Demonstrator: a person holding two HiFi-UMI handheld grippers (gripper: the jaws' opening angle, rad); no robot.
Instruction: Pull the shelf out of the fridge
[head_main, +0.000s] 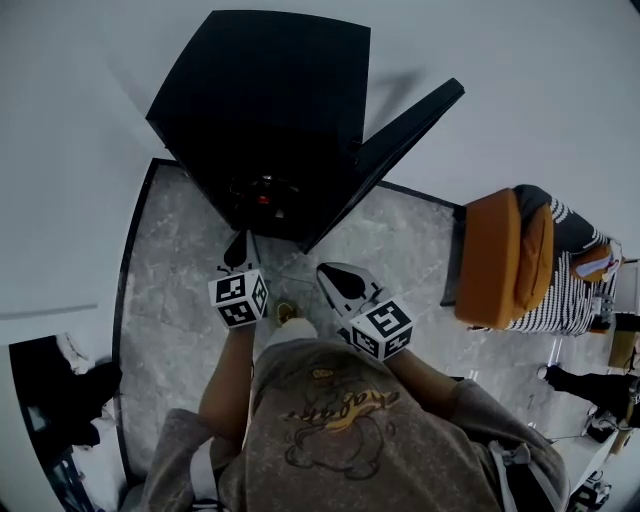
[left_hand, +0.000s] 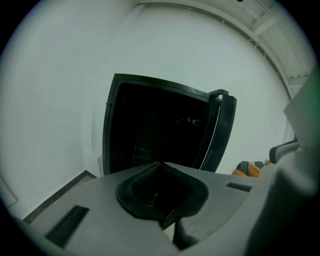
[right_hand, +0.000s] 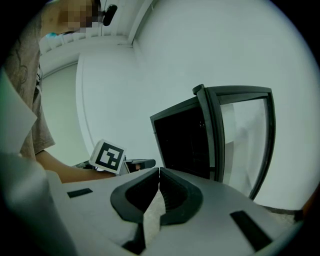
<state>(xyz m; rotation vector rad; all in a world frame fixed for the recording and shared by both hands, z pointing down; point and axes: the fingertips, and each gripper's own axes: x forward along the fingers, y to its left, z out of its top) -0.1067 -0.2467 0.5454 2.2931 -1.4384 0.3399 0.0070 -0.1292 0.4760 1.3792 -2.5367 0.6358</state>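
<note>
Jaws on both sides are pressed tip to tip with nothing between them. The left hand-held gripper (left_hand: 159, 164) and the right hand-held gripper (right_hand: 159, 170) are both empty, held side by side low in front of the person and pointing at the fridge (head_main: 270, 110). Neither touches it. Its door (head_main: 400, 140) is already swung wide to the right, so the opening is clear.

The shelf has to be somewhere in that black cavity, but I honestly can't pick it out in any view. The left gripper view shows a few faint horizontal edges low inside, and that's about it.

How I'd do this step: open one hand-held gripper before reaching in, go in level with the shelf's front edge, and bite the middle of that edge rather than a corner so it doesn't rack in its runners. Then pull straight back, not up. I'd keep the right one clear of the door, since that's the side it hangs on. The dark interior is the real risk, because it's easy to clamp the wrong lip.

View differences:
- The head view gives the layout: fridge on a marble floor slab (head_main: 170, 280), a small red light (head_main: 263, 198) inside, and an orange chair (head_main: 500, 255) well off to the right.
- The left gripper view looks straight into the cavity.
- The right gripper view catches the left one's marker cube (right_hand: 107, 156) and shows the door has a see-through panel.
</note>
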